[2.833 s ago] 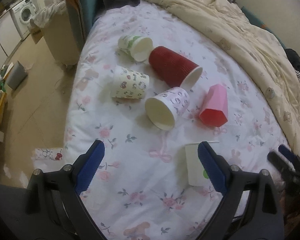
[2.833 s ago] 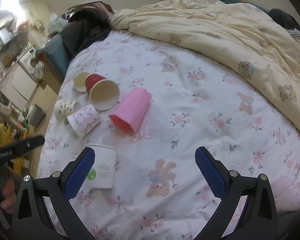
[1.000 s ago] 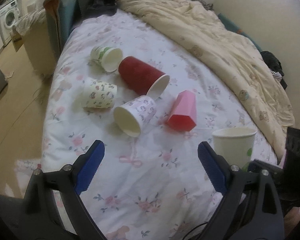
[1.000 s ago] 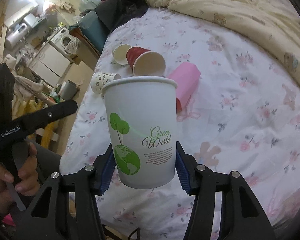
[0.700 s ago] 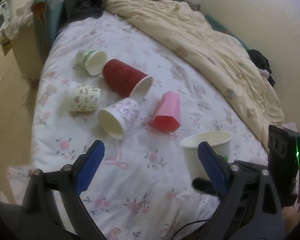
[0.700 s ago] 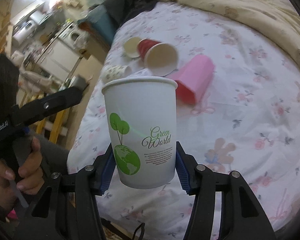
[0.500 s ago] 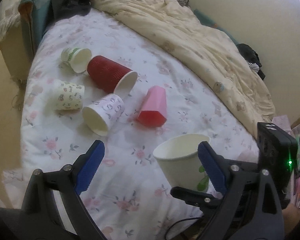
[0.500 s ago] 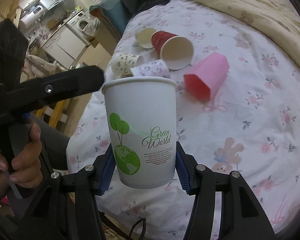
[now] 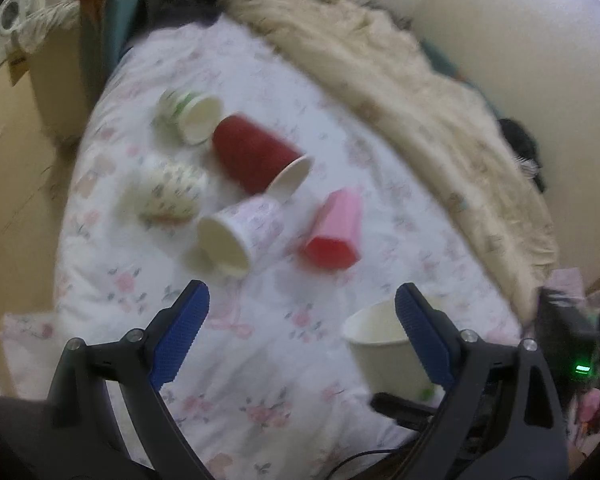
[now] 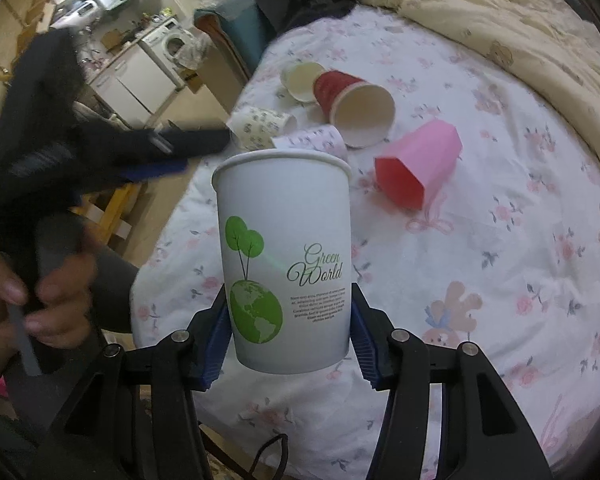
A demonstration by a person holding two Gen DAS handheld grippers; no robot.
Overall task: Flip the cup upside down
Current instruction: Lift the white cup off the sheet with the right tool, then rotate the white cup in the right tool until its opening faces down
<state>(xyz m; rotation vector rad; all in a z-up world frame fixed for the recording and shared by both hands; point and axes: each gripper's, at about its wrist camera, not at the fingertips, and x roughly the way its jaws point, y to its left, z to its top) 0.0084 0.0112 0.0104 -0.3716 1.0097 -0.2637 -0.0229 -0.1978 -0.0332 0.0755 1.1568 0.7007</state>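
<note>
My right gripper (image 10: 287, 344) is shut on a white "Green World" paper cup (image 10: 284, 256) and holds it upright, mouth up, above the near edge of the bed. The same cup (image 9: 384, 348) shows in the left wrist view at lower right, partly behind my right-hand finger. My left gripper (image 9: 300, 340) is open and empty above the floral sheet; it also shows in the right wrist view (image 10: 156, 148) at the left, held by a hand.
Several cups lie on their sides on the floral sheet (image 9: 260, 360): a red one (image 9: 256, 160), a pink one (image 9: 334, 224), a lilac-print one (image 9: 240, 228), a patterned one (image 9: 168, 196), a green-striped one (image 9: 188, 114). A cream duvet (image 9: 400, 92) covers the right. Floor lies left.
The right gripper has kept its hold on the white cup, upright. The left gripper has swung in closer to it; the left view is now motion-blurred.
</note>
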